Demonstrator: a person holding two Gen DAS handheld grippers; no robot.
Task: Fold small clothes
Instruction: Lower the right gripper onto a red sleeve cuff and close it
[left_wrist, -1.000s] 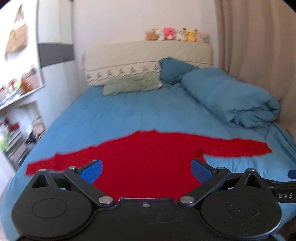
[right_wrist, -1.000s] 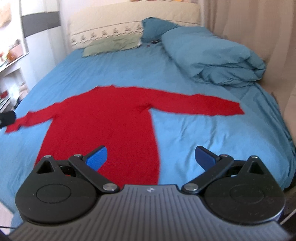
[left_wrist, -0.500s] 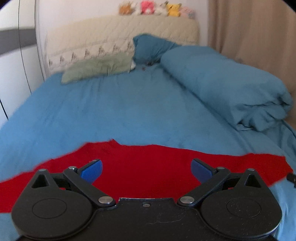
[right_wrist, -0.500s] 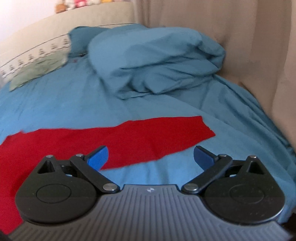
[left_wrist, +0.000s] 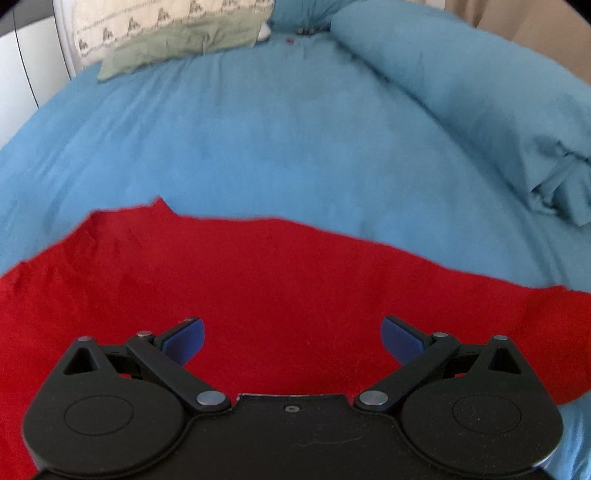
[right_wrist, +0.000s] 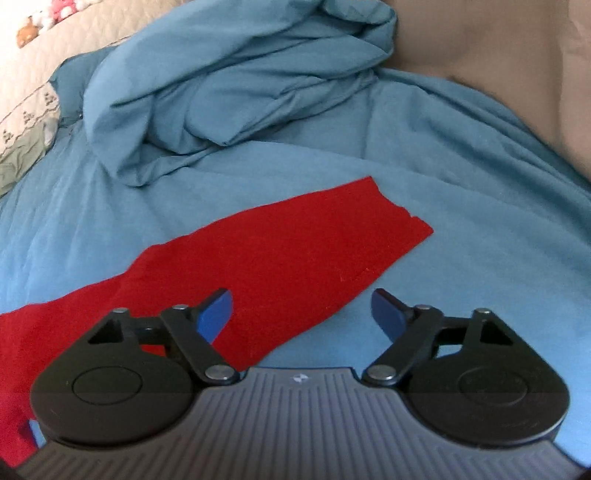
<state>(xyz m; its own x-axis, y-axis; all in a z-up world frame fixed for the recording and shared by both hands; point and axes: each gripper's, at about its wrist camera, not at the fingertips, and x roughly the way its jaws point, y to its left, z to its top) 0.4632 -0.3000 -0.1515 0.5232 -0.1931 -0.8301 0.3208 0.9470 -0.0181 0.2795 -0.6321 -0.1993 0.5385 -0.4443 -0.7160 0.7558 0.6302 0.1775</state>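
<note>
A red long-sleeved top (left_wrist: 280, 280) lies flat on the blue bed sheet (left_wrist: 258, 129). My left gripper (left_wrist: 291, 338) is open and empty, low over the top's body near its upper edge. My right gripper (right_wrist: 303, 314) is open and empty, low over the top's right sleeve (right_wrist: 295, 240); its left finger is above the red cloth and its right finger is above bare sheet. The sleeve's cuff end lies ahead and to the right of it.
A rolled blue duvet (right_wrist: 221, 74) lies behind the sleeve, also in the left wrist view (left_wrist: 480, 92). A green pillow (left_wrist: 184, 48) and a beige headboard (right_wrist: 37, 66) are at the bed's far end. A beige curtain (right_wrist: 517, 55) hangs at the right.
Both grippers have come forward and down toward the top. The left one is now close over the body, the right one has swung right over the sleeve. Both stayed open.
</note>
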